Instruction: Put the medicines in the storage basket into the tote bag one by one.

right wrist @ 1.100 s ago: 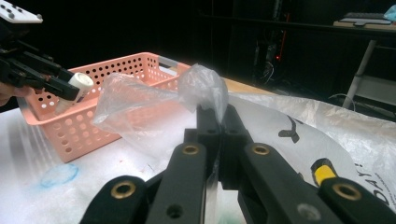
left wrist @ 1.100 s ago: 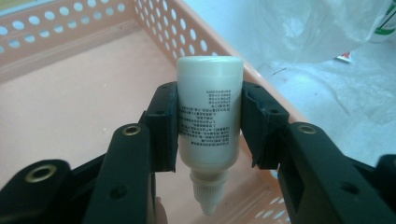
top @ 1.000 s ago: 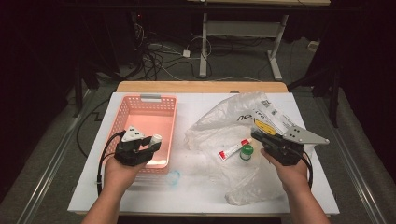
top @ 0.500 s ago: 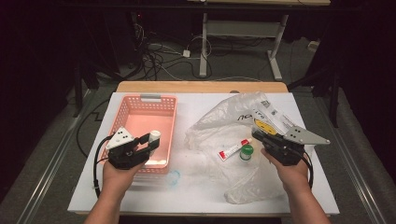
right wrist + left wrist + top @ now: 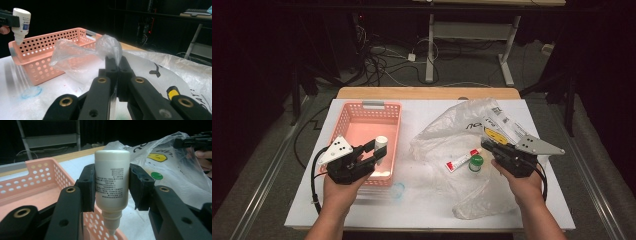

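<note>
A white bottle (image 5: 112, 180) hangs nozzle-down between the pads of my left gripper (image 5: 112, 188), which is shut on its body. In the high view the left gripper (image 5: 379, 149) holds this bottle (image 5: 381, 144) over the near right corner of the pink basket (image 5: 362, 107). My right gripper (image 5: 116, 65) is shut on a pinched fold of the clear plastic bag (image 5: 82, 50). From above, the right gripper (image 5: 486, 145) sits at the right side of the bag (image 5: 452, 132). A red-and-white tube (image 5: 460, 160) and a green-capped item (image 5: 475, 162) lie within the bag.
A blue ring (image 5: 398, 189) lies on the white table (image 5: 422, 210) just in front of the basket. Printed labels (image 5: 499, 125) show on the bag's far right. Cables and desk legs stand on the dark floor beyond the table.
My left gripper has lifted slightly with the bottle and its body has swung a little to the left. The right gripper and the bag have stayed put.
</note>
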Action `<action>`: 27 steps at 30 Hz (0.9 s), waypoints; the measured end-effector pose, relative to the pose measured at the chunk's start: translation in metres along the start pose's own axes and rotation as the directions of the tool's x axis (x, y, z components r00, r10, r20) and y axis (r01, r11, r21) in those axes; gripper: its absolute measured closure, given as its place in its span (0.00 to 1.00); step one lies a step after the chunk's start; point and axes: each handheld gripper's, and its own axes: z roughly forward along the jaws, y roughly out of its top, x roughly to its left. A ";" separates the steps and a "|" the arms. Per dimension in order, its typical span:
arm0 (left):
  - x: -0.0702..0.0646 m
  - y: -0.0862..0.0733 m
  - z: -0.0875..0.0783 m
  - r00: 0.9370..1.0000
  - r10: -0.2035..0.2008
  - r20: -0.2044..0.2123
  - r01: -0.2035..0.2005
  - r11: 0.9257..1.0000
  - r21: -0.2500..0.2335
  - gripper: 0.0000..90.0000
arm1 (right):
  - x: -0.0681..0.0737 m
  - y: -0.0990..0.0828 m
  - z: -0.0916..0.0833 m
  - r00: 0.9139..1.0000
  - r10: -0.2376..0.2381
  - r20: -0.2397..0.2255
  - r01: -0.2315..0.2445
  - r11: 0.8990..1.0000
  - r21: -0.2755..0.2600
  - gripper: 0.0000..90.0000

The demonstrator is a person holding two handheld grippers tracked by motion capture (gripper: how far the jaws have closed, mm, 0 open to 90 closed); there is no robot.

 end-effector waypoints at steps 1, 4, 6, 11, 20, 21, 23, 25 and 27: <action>-0.001 -0.001 0.002 1.000 0.000 0.006 0.000 1.000 0.005 0.64 | 0.000 0.000 0.000 1.000 -0.001 0.000 0.001 1.000 -0.002 1.00; -0.004 -0.003 0.007 1.000 -0.005 0.025 0.004 1.000 0.013 0.64 | 0.000 0.000 0.000 1.000 0.001 0.000 -0.001 1.000 -0.003 1.00; -0.007 -0.005 0.011 0.999 -0.003 0.041 0.002 1.000 0.027 0.64 | 0.000 0.000 0.000 1.000 0.004 0.000 -0.004 1.000 -0.002 1.00; -0.017 -0.008 0.022 0.997 0.011 0.081 -0.017 0.998 0.067 0.64 | -0.001 0.000 0.000 1.000 0.007 -0.004 -0.007 1.000 -0.001 1.00; -0.040 -0.011 0.041 0.991 0.036 0.128 -0.049 0.993 0.106 0.64 | 0.001 0.000 0.001 1.000 0.002 -0.004 -0.002 1.000 0.000 1.00; -0.042 -0.011 0.045 0.990 0.039 0.135 -0.054 0.993 0.108 0.64 | 0.000 0.000 0.001 1.000 0.005 -0.004 -0.005 1.000 -0.002 1.00; -0.048 -0.009 0.053 0.988 0.042 0.147 -0.060 0.991 0.117 0.64 | 0.000 0.000 0.001 1.000 0.006 -0.002 -0.006 1.000 -0.003 1.00; -0.054 -0.007 0.062 0.986 0.046 0.158 -0.066 0.990 0.126 0.64 | -0.001 0.000 0.000 1.000 0.010 -0.003 -0.010 1.000 -0.003 1.00; -0.061 -0.004 0.071 0.984 0.052 0.171 -0.075 0.989 0.130 0.64 | -0.001 0.000 0.000 1.000 0.008 -0.003 -0.008 1.000 -0.003 1.00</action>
